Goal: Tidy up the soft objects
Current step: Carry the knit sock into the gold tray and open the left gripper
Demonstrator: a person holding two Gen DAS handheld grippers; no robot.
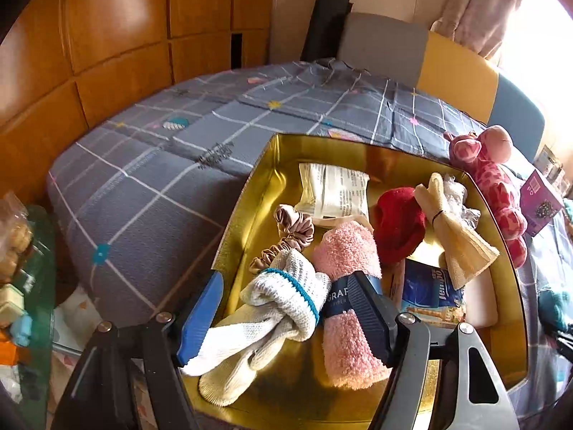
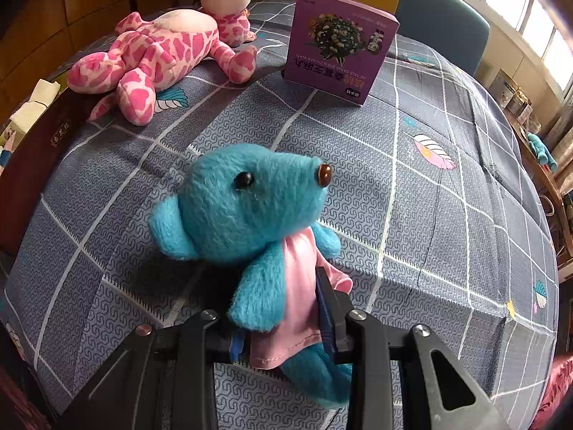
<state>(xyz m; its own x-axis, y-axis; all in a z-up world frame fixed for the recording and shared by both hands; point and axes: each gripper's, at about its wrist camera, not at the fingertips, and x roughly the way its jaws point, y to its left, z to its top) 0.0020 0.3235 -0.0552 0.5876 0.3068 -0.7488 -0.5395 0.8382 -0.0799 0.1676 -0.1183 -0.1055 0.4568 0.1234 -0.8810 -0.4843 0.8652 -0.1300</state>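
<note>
Left gripper jaws wide, straddling white knit sock in gold tin: back out clear. Right gripper clamps blue plush bear; tin at 9 o'clock.

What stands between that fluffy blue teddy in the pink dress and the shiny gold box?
Nothing visible does. The right gripper is shut on the blue plush bear in the pink dress, and only bare grey checked bedspread shows around it. The gold tin box sits beside it, open-topped, though already crowded with rolled cloths.
</note>
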